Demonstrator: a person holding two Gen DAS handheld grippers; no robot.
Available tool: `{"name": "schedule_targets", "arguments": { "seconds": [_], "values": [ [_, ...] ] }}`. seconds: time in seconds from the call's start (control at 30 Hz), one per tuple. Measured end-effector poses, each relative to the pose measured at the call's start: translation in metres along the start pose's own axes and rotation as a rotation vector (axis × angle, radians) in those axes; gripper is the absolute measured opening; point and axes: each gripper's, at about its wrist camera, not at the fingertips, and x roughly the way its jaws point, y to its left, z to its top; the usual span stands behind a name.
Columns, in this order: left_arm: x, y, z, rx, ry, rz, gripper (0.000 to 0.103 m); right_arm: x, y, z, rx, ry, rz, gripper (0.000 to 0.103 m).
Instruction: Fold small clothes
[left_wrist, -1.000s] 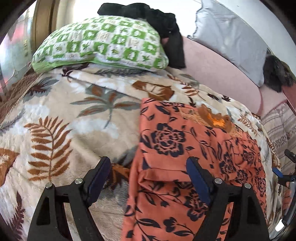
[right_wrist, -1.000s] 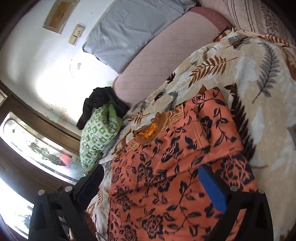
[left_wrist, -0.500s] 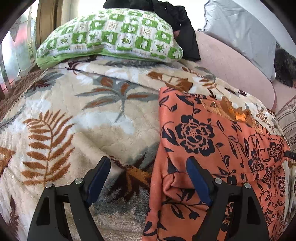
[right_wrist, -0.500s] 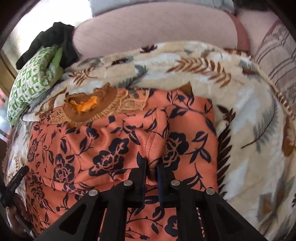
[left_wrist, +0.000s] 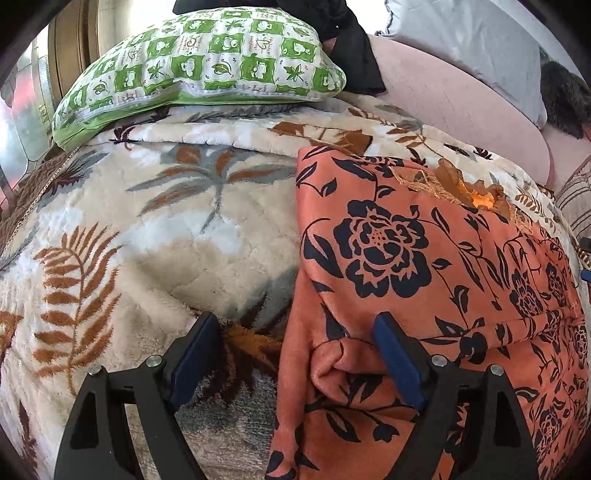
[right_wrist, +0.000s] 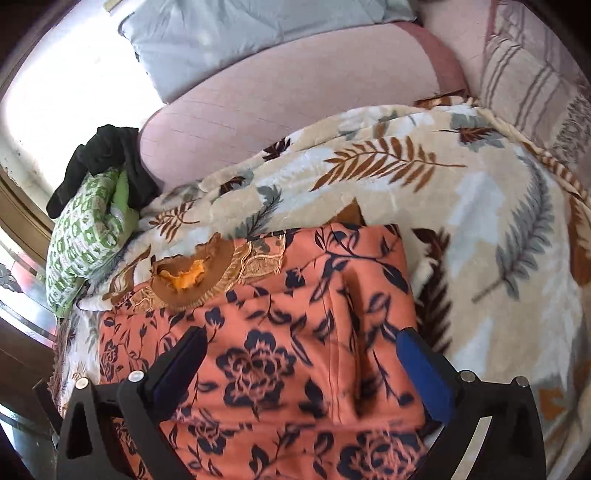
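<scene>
Left wrist view. Left gripper (left_wrist: 291, 352) wide, jaws just opened a little further, straddling the left edge of the orange floral garment (left_wrist: 424, 280); a puckered fold of cloth lies between the pads, not pinched. Garment in the right half of the frame, spread on the leaf-print blanket (left_wrist: 155, 236), embroidered neckline toward upper right. Step in hand, by judgement: taking hold of the side edge for a lengthwise fold. Next move: close on the edge layers only, avoiding the blanket pile beneath.

Right wrist view. Right gripper (right_wrist: 299, 373) at full spread, jaws just reopened, nothing clamped; garment (right_wrist: 280, 332) below, lower centre, a raised crease running between the pads. Frame blurred here. Likely need: a fresh grip matched to the left side before lifting.

Surface and room. Soft plush blanket over a bed; green patterned pillow (left_wrist: 207, 62) upper left, black clothing (right_wrist: 103, 158) behind it, pink cushion (right_wrist: 295, 107) and grey pillow (right_wrist: 229, 33) along the top.
</scene>
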Motion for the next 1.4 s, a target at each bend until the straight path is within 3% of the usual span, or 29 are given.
{"name": "schedule_targets", "arguments": {
  "seconds": [0.03,0.1,0.13,0.17,0.23,0.27,0.3,0.33,0.47,0.53,0.6,0.63,0.67,0.7,0.73,0.77,0.8,0.83,0.9,1.03,1.07,1.13,1.17,1.2,1.23,1.33,1.4],
  "values": [
    [0.000,-0.001,0.000,0.003,-0.001,-0.001,0.089,0.016,0.000,0.004,0.000,0.020,-0.023,0.102],
    [0.001,0.000,0.001,0.006,-0.001,0.001,0.089,0.044,0.000,0.001,0.002,0.072,-0.080,0.070],
    [0.001,0.000,0.001,0.005,0.000,0.000,0.089,0.050,0.002,0.000,-0.016,0.090,-0.110,0.018],
    [0.002,-0.001,0.001,0.004,0.001,0.000,0.090,0.047,0.007,0.000,-0.063,0.074,-0.142,0.009],
    [0.001,-0.002,0.001,0.008,0.004,0.008,0.091,0.033,0.021,-0.003,-0.156,-0.004,-0.232,0.009],
    [0.002,-0.004,0.001,0.014,0.005,0.014,0.091,0.033,0.020,-0.004,-0.187,-0.040,-0.325,0.009],
    [0.003,-0.005,0.001,0.019,0.004,0.018,0.092,0.038,0.013,-0.005,-0.168,-0.031,-0.380,0.011],
    [0.002,-0.004,0.001,0.019,0.002,0.017,0.092,0.046,0.001,-0.005,-0.119,0.031,-0.360,0.011],
    [0.002,-0.002,0.001,0.009,0.005,0.010,0.092,0.001,0.015,-0.006,-0.099,-0.127,-0.300,0.011],
    [0.002,-0.003,0.001,0.015,0.005,0.015,0.092,-0.018,0.038,-0.006,-0.114,-0.169,-0.148,0.013],
    [0.002,-0.001,0.002,0.009,0.007,0.007,0.092,-0.017,0.053,-0.009,-0.116,-0.091,0.036,0.040],
    [0.002,-0.001,0.002,0.006,0.007,0.003,0.092,-0.005,0.055,-0.011,-0.098,-0.010,0.120,0.083],
    [0.002,0.000,0.002,0.005,0.008,0.000,0.092,0.009,0.051,-0.014,-0.082,0.047,0.178,0.093],
    [0.002,0.000,0.001,0.005,0.009,-0.004,0.092,0.024,0.042,-0.015,-0.065,0.085,0.156,0.092],
    [0.002,0.001,0.001,0.003,0.010,-0.009,0.092,0.036,0.020,-0.013,0.001,0.095,0.054,0.092],
    [0.002,0.002,0.001,0.000,0.013,-0.013,0.092,0.036,-0.006,-0.012,0.123,0.054,0.008,0.085],
    [0.002,0.002,0.001,-0.001,0.016,-0.015,0.092,0.026,-0.025,-0.013,0.235,-0.006,0.017,0.080],
    [0.002,0.002,0.002,0.000,0.019,-0.013,0.092,0.015,-0.025,-0.015,0.270,-0.042,0.007,0.080],
    [0.004,0.000,0.002,0.006,0.024,-0.006,0.094,0.007,0.013,-0.013,0.105,-0.058,-0.068,0.082],
    [0.004,0.002,0.002,0.006,0.026,-0.013,0.094,0.005,0.085,-0.016,-0.117,-0.059,0.136,0.082],
    [0.004,0.003,0.002,0.004,0.027,-0.017,0.094,0.017,0.085,-0.016,-0.118,-0.026,0.107,0.082],
    [0.004,0.003,0.002,0.003,0.026,-0.022,0.094,0.050,0.048,-0.013,-0.020,0.045,-0.075,0.082],
    [0.004,0.003,0.001,0.006,0.028,-0.021,0.094,0.053,0.025,-0.014,0.065,0.034,-0.078,0.072],
    [0.004,0.003,0.001,0.008,0.030,-0.021,0.094,0.038,0.014,-0.016,0.142,-0.019,-0.025,0.071],
    [0.004,0.003,0.002,0.006,0.032,-0.021,0.094,0.020,0.014,-0.018,0.161,-0.060,-0.036,0.074],
    [0.003,0.005,0.004,-0.016,0.025,-0.034,0.095,-0.022,0.035,-0.024,0.010,-0.093,-0.056,0.080],
    [-0.002,0.009,0.004,-0.039,0.010,-0.067,0.095,-0.051,0.035,-0.034,-0.007,-0.099,-0.021,0.080]
  ]
}}
